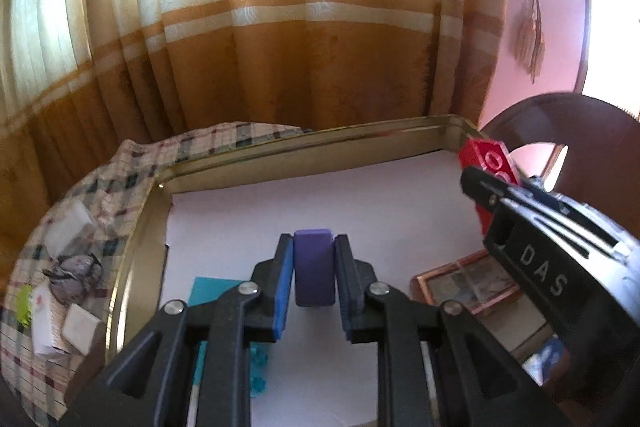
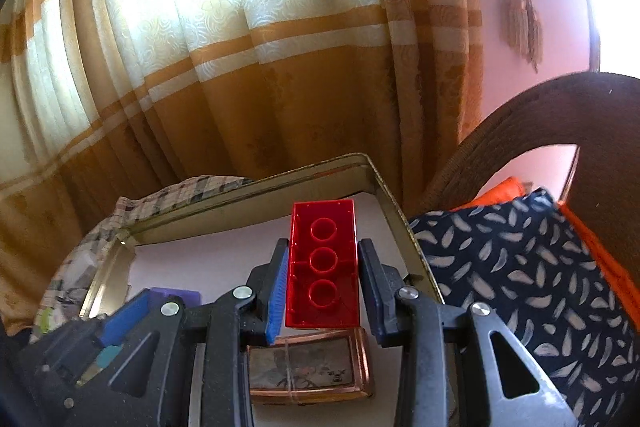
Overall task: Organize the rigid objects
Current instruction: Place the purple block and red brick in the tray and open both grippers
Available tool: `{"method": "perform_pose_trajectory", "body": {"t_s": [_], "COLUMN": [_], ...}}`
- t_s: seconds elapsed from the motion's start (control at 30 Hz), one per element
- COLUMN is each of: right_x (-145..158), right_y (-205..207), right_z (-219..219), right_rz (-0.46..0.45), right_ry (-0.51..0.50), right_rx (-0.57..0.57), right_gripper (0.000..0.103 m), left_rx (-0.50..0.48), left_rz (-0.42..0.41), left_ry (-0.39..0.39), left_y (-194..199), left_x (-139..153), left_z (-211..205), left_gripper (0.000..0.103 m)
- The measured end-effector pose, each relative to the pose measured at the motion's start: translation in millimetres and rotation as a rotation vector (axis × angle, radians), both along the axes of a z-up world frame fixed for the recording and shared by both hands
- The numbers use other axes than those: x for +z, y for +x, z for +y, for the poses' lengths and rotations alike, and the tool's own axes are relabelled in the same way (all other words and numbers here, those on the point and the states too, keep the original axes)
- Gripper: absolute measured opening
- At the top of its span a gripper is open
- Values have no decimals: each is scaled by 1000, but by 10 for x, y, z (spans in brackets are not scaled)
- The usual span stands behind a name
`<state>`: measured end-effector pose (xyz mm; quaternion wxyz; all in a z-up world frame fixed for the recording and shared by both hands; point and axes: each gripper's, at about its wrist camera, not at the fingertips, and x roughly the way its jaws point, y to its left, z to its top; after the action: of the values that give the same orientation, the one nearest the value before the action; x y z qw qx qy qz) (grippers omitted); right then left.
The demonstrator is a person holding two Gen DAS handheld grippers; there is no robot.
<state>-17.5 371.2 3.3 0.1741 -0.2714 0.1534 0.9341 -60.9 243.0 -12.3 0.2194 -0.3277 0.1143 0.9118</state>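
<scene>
Purple block (image 1: 314,269), stiff and light, sits pinched flat-sided in the left claw (image 1: 314,283); the right claw (image 2: 322,285) clamps a slick red brick (image 2: 323,263).

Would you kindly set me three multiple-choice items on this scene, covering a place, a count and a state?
1. Where is the copper-framed picture?
A. inside the tin tray
B. on the checked cloth
C. on the chair

2. How many rings show on the red brick?
A. two
B. three
C. five

3. What is the left tool doing?
A. open, holding nothing
B. shut on the purple block
C. shut on the red brick

Answers: 1 A, it lies within the tin tray rim; 2 B, three circles show; 3 B, its pads press the purple block.
</scene>
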Motion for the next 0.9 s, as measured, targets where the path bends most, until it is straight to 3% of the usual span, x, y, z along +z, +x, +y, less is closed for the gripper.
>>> {"method": "perform_pose_trajectory", "body": {"t_s": [0.1,0.13,0.17,0.2,0.23,0.33,0.47,0.63,0.9], "right_x": [-2,-6,-14,-27,-31,19,90,108,161], "right_y": [-8,1,12,27,48,128,218,310,485], "right_z": [-18,-16,-14,-12,-25,-121,-209,-158,-115], "right_rz": [5,7,10,16,29,68,99,112,171], "right_ry": [11,9,5,-8,-12,20,84,87,92], "right_rx": [-5,-12,-26,-34,-37,-38,-81,-154,-222], "right_gripper": [37,38,48,62,67,71,78,78,78], "left_rx": [47,58,69,93,113,119,115,137,203], "left_rz": [33,18,15,28,44,88,93,120,93], "left_ry": [-78,-69,-51,-38,-30,2,-32,5,32], "left_y": [-1,-26,-31,-21,-4,77,112,185,133], "left_x": [-132,-141,-131,-113,-93,-43,-64,-20,-26], "left_z": [19,-7,-45,-87,-116,-182,-157,-250,-429], "left_gripper": [31,46,76,91,102,102,102,102,102]}}
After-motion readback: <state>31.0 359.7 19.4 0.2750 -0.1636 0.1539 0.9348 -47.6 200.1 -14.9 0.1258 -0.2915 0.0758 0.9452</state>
